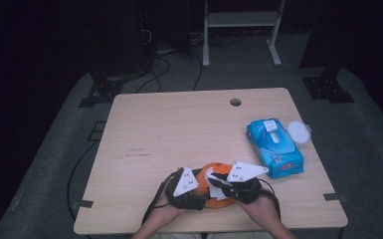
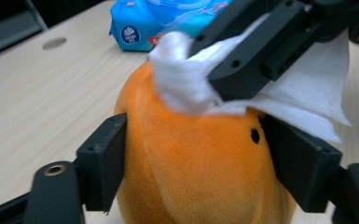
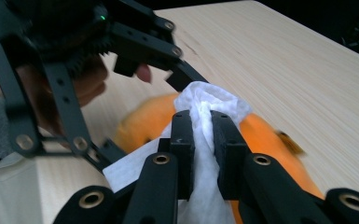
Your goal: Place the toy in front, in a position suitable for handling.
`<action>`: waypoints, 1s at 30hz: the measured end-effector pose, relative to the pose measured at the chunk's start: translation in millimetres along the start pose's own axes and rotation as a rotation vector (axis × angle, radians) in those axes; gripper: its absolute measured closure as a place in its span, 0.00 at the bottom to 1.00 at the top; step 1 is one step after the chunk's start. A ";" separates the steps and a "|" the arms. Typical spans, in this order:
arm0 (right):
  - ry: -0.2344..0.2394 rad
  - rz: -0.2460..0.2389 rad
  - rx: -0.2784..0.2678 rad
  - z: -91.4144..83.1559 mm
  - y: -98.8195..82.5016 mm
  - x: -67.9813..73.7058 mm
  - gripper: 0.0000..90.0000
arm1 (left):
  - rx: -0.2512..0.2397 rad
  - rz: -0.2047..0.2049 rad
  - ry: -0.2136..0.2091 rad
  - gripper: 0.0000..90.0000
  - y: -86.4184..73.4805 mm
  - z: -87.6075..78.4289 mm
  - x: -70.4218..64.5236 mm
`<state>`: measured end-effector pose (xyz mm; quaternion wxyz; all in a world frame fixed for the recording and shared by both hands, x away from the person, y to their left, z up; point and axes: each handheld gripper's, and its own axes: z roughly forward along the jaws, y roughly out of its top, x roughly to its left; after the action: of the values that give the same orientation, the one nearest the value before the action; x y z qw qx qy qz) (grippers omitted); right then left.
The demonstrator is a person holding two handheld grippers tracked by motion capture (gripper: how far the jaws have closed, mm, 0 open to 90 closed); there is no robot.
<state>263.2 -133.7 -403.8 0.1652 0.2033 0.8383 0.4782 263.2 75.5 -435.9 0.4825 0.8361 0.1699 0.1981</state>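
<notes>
An orange plush toy [image 1: 218, 203] lies near the table's front edge, between my two hands. In the left gripper view my left gripper [image 2: 193, 158] has a jaw on each side of the plush toy [image 2: 200, 177], and both pads press into its fur. My right gripper [image 3: 203, 135] is shut on a bunched white wipe [image 3: 212, 100] and holds it against the top of the plush toy [image 3: 261, 135]. The same wipe [image 2: 186, 88] drapes over the toy's upper side in the left gripper view. From above, my right gripper [image 1: 221, 181] reaches in from the right.
A blue pack of wet wipes [image 1: 274, 147] lies at the right of the table [image 1: 179, 129], with a round white lid [image 1: 299, 132] beside it. There is a cable hole [image 1: 235, 102] near the far edge. Cables and a stand's legs lie on the floor beyond.
</notes>
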 end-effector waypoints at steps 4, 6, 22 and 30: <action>-0.001 0.020 -0.006 -2.8 -1.3 -9.5 0.89 | -0.003 0.026 0.003 0.33 0.3 -0.4 -0.4; -0.040 0.045 0.004 -6.1 -5.9 -21.5 0.89 | -0.009 0.023 0.005 0.33 -0.5 0.4 -0.2; -0.060 0.061 0.011 -6.8 -7.4 -27.6 0.89 | -0.007 0.040 -0.003 0.34 -2.8 -0.2 -1.7; -0.057 0.093 0.004 -10.2 -14.6 -35.9 0.88 | -0.048 -0.036 -0.033 0.14 2.5 -0.5 5.8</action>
<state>286.6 -165.9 -408.6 0.1660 0.2560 0.8239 0.4776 268.1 77.5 -432.5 0.5087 0.8242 0.1720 0.1796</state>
